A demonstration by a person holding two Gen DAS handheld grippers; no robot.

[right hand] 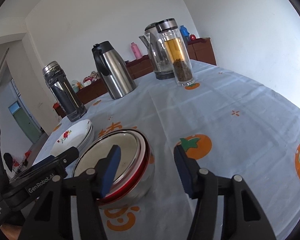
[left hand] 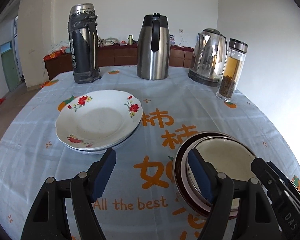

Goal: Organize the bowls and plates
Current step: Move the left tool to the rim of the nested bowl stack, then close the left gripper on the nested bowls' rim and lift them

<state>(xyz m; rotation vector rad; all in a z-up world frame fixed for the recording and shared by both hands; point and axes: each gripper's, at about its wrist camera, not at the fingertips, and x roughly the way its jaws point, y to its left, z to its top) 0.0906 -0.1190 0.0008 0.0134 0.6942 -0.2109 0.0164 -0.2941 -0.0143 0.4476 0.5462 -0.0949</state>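
The tablecloth (left hand: 190, 92) carries the orange print "All the best" together with large orange Chinese characters, one of which reads 柿. The left gripper (right hand: 56, 165), seen from the right wrist view, bears "GenRobot.AI" and a small label "Data Acquisition System". The right gripper (left hand: 286, 192), seen from the left wrist view, shows the partial letters "DAS".

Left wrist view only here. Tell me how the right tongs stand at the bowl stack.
Observer: The right tongs straddle the rim of the bowl stack. One finger is inside and the other outside, neither pressing.
Operator: Describe the stack's outer wall.
Observer: Bare steel below a red rim band.
Operator: Report anything behind the table that I miss.
Observer: A pink flask stands on the cabinet.
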